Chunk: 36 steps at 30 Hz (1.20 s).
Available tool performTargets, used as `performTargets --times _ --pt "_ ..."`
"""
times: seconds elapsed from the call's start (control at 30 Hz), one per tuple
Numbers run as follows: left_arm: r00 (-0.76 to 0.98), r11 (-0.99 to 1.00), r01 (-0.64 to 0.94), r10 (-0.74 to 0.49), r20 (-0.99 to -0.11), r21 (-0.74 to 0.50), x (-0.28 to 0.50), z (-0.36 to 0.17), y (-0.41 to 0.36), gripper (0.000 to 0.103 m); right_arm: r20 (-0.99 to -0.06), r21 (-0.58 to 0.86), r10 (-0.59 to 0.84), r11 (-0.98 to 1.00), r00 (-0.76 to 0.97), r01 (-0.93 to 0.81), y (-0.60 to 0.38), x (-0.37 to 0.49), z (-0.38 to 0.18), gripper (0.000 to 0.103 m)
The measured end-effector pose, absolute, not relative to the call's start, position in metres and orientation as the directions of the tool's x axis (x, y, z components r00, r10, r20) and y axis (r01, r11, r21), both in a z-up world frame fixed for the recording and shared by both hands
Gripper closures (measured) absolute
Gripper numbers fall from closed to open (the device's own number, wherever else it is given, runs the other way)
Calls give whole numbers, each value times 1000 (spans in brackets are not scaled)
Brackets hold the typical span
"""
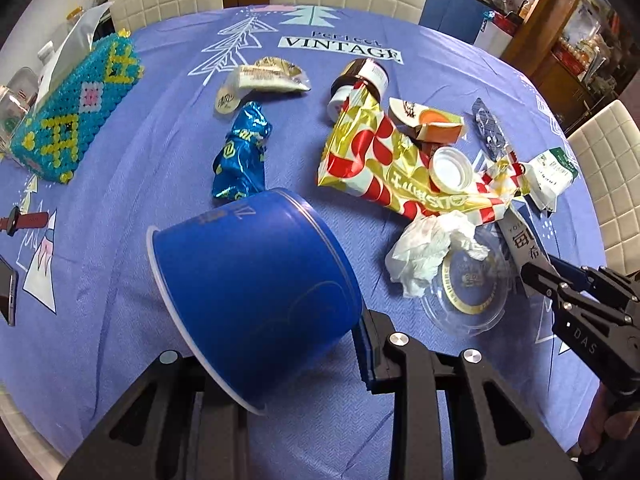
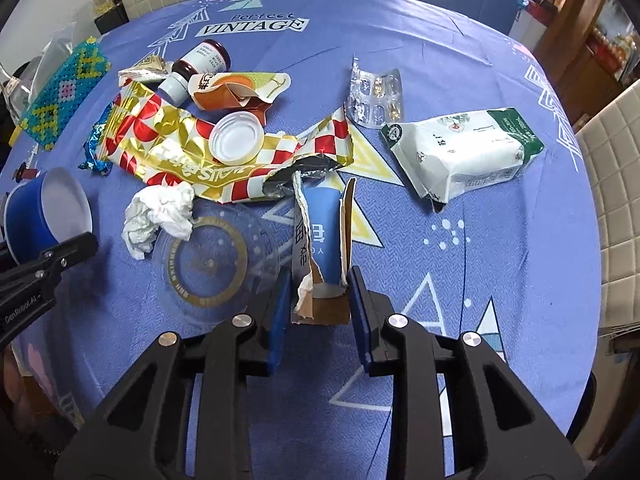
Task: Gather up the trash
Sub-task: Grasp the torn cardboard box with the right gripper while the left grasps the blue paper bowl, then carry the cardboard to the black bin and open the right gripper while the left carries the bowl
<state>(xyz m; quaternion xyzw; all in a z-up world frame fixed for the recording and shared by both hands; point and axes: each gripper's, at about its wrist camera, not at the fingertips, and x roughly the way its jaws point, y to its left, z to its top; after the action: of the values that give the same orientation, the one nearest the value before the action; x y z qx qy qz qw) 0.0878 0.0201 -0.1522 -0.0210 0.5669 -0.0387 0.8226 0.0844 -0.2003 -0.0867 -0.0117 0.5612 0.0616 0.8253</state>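
Fingers (image 2: 280, 312) above littered blue tablecloth (image 2: 460, 60).

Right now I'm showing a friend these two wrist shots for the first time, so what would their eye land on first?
Probably the big blue tub, tipped on its side and clamped in the left gripper at the front. Next, the gold-and-red wrapper sprawled across the middle of the purple tablecloth, with a white cap on it. Then the torn blue carton pinched in the right gripper.
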Motion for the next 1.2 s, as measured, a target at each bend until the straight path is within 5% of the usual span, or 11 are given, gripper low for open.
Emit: performTargets --times 0.33,0.37,0.5,1.2 --pt "408 992 94 -116 -905 -85 75 -127 5 75 -906 52 82 995 416 -82 -219 54 -61 81" --pt "412 990 111 -122 -903 -83 72 -124 0 75 -903 52 80 996 422 -77 -222 50 -59 96" --pt "418 983 168 -143 -897 -78 64 -117 -20 75 -898 65 81 997 433 -51 -237 33 -52 101" --pt "398 817 574 -335 -854 -54 28 -88 -204 74 -851 34 -95 971 516 235 -366 -63 -16 102"
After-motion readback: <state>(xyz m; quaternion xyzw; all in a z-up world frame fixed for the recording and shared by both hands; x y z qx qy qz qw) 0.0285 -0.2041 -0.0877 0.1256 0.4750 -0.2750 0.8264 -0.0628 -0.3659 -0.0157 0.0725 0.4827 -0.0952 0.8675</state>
